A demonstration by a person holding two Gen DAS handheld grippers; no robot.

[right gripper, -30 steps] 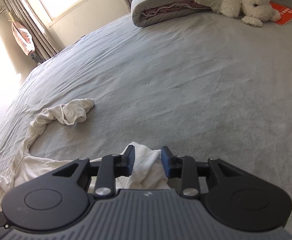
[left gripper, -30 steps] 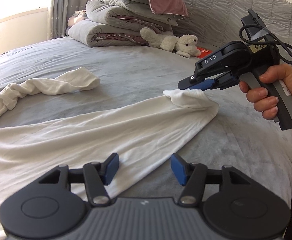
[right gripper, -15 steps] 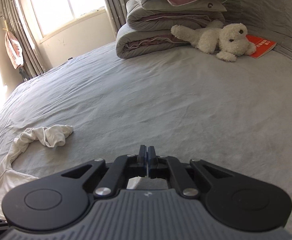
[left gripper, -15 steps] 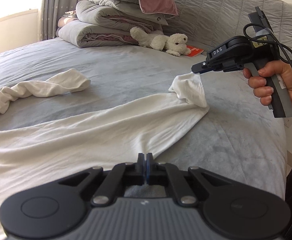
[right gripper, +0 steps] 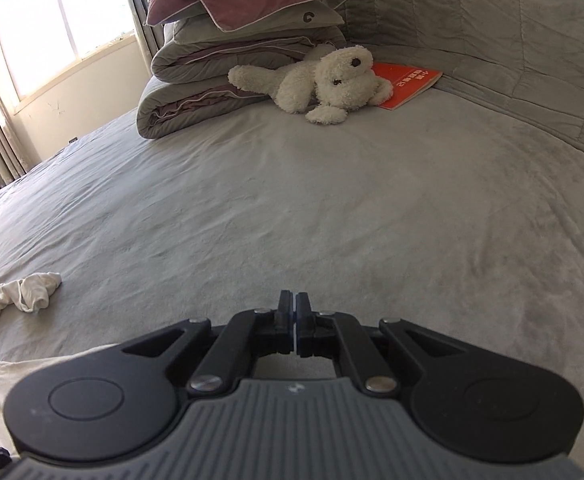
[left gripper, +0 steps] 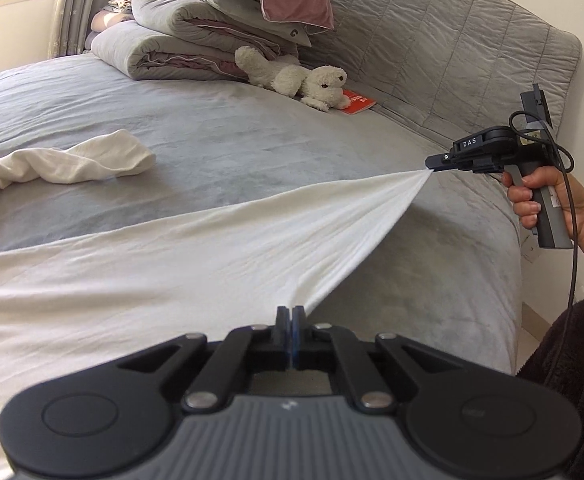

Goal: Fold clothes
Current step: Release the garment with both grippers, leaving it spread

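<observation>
I have both grippers clamped on the white garment [left gripper: 195, 256], which spreads across the grey bed [left gripper: 219, 136] from the lower left of the left wrist view toward the right. My left gripper [left gripper: 291, 320], at bottom centre, has its pads pressed together on the cloth's near edge. My right gripper [left gripper: 432, 163], at the right of that frame, pinches a corner, and the fabric runs taut between the two (in the right wrist view the cloth at the tips is hidden). One sleeve [left gripper: 71, 162] lies bunched at the left. A white plush toy [right gripper: 324, 80], a red book [right gripper: 410, 82] and folded quilts [right gripper: 227, 72] sit at the top.
</observation>
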